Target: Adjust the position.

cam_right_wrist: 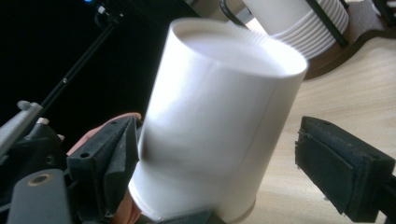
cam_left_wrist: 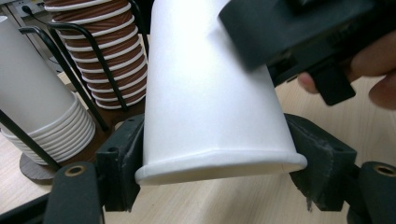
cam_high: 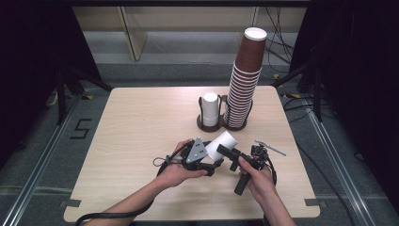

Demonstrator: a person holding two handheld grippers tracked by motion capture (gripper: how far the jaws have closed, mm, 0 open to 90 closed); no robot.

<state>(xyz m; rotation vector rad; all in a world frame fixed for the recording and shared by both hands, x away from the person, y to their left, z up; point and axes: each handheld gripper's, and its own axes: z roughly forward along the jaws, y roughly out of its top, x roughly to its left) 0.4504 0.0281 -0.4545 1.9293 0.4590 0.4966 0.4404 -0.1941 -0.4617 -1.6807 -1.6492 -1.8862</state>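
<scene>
A white paper cup lies tilted just above the table between both grippers, its closed bottom pointing toward the stacks. My left gripper is shut on its open rim. In the left gripper view the pads squeeze the cup so the rim flattens into an oval. My right gripper reaches in from the right near the cup's bottom end and is open. In the right gripper view the cup stands between its jaws; the right pad is well clear of the wall, and the left one is close beside it.
A dark two-slot holder stands at mid-table. It carries a short stack of white cups and a tall stack of brown cups. A small metal tool lies right of my right hand. Bare wood table stretches to the left.
</scene>
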